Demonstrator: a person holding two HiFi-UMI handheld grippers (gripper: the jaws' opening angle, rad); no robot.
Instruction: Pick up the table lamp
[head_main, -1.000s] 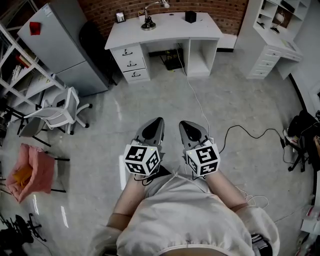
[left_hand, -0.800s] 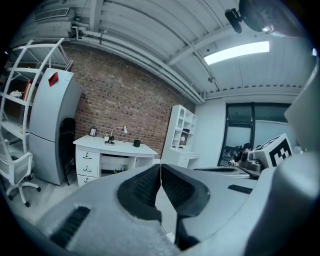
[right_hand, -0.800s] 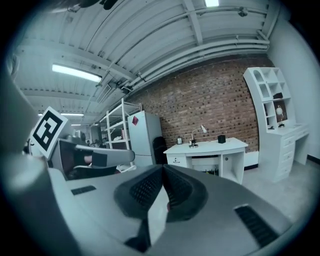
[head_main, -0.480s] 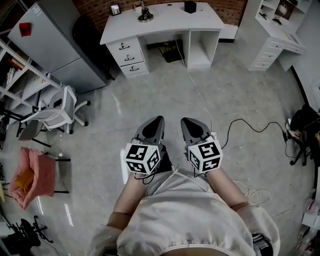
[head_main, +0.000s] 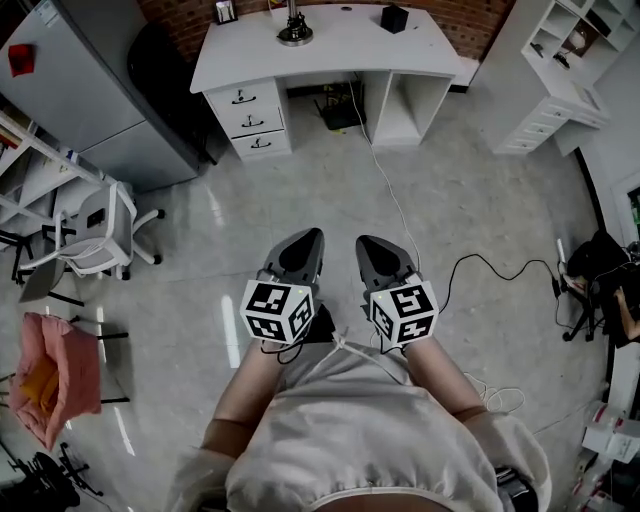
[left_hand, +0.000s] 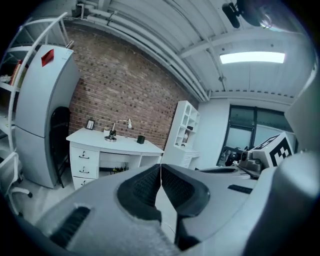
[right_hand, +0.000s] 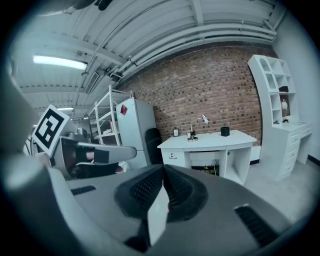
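Note:
The table lamp (head_main: 294, 28) stands on the white desk (head_main: 330, 45) at the far wall, with a round dark base; its arm runs out of the head view's top edge. In the left gripper view the lamp (left_hand: 113, 134) shows small on the desk, and in the right gripper view the lamp (right_hand: 195, 131) has its bent arm and white head visible. My left gripper (head_main: 303, 245) and right gripper (head_main: 372, 249) are side by side over the floor, well short of the desk. Both are shut with nothing between the jaws.
A black box (head_main: 393, 18) and a small frame (head_main: 225, 12) share the desk. A grey fridge (head_main: 80, 80) stands left, with an office chair (head_main: 92, 225) and a pink seat (head_main: 50, 370). A white shelf unit (head_main: 555, 70) is on the right. Cables (head_main: 480, 265) trail across the floor.
The desk and lamp have slid toward the top of the head view, as the view advances across the floor. Both grippers stay shut, side by side.

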